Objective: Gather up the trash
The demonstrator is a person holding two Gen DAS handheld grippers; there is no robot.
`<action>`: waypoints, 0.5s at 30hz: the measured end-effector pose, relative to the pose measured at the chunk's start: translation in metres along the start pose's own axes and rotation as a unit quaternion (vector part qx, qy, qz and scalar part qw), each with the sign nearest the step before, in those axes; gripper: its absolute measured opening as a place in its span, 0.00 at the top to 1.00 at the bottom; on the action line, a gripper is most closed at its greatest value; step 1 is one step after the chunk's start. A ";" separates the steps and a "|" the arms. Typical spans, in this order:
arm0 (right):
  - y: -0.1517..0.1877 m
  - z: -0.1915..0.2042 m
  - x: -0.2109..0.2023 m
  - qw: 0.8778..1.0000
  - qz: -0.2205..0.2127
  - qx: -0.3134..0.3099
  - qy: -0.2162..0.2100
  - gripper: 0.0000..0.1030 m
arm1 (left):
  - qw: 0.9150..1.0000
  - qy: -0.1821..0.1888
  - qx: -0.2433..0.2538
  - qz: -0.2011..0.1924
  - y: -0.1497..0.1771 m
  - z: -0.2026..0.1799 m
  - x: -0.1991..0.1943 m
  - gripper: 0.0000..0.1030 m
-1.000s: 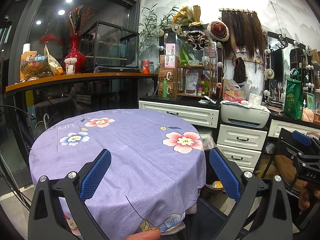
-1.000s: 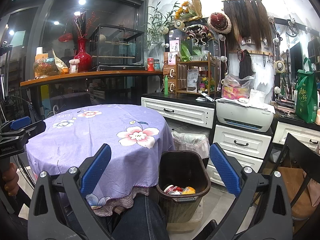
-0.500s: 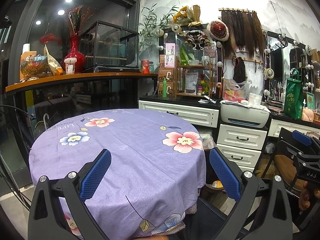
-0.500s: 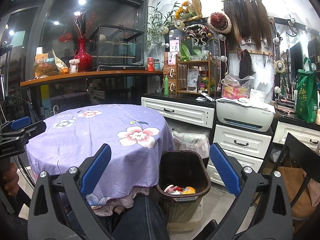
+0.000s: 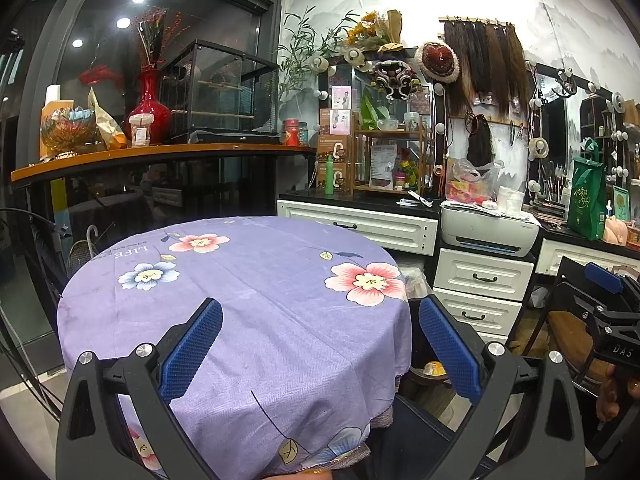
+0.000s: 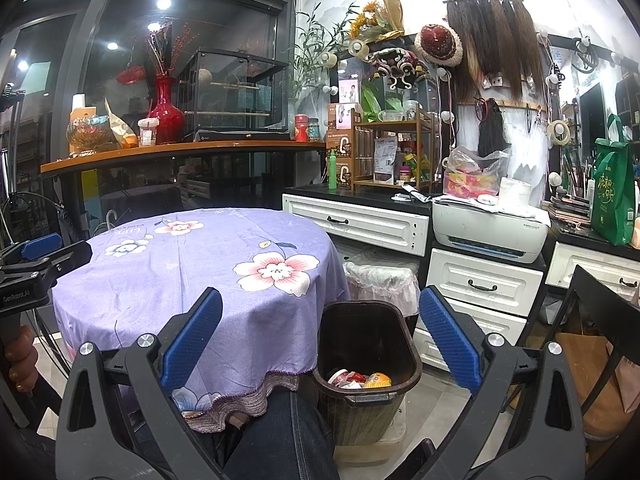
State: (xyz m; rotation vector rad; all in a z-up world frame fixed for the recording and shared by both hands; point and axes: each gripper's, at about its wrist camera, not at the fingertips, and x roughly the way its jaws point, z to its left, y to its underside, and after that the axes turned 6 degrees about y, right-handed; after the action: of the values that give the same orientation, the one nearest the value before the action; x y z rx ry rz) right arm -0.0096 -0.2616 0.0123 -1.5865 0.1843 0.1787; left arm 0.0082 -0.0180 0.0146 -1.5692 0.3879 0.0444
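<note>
Far left of the right wrist view: a hand [image 6: 20,356] grips the handle of the left gripper [image 5: 320,344], whose blue-padded fingers [image 5: 190,350] stand wide apart with nothing between them, held over the near part of a round table [image 5: 248,292] under a purple flowered cloth. Table top bare of items. Behind the table, a wooden counter [image 6: 180,150] carries a red vase [image 6: 166,110] and a glass case [image 6: 236,92]. Right of the table, on the floor just beside its edge, sits a dark brown trash bin [image 6: 366,364]; trash [image 6: 360,380] lies at its bottom, some red-white wrappers and an orange piece, details too small to tell. A denim-clad leg [image 6: 288,436] shows below, touching the bin's near side. Right gripper [image 6: 320,344] is also spread wide, empty, framing the table edge and the bin. Behind the bin is a second bin with a pale liner [image 6: 382,276], then white drawers [image 6: 484,284] with a white printer [image 6: 490,232] on top. Far right, a green bag [image 6: 612,192] stands on the black counter and a dark chair frame [image 6: 600,320] stands near the drawers.
</note>
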 end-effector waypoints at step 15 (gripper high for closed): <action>0.005 0.003 0.001 1.000 0.001 0.001 0.000 0.06 | 1.000 0.000 0.001 0.001 0.000 0.000 0.000 0.05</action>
State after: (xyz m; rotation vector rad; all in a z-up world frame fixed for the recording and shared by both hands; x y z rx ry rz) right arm -0.0100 -0.2588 0.0076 -1.5843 0.1849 0.1802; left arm 0.0082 -0.0182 0.0143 -1.5674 0.3893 0.0466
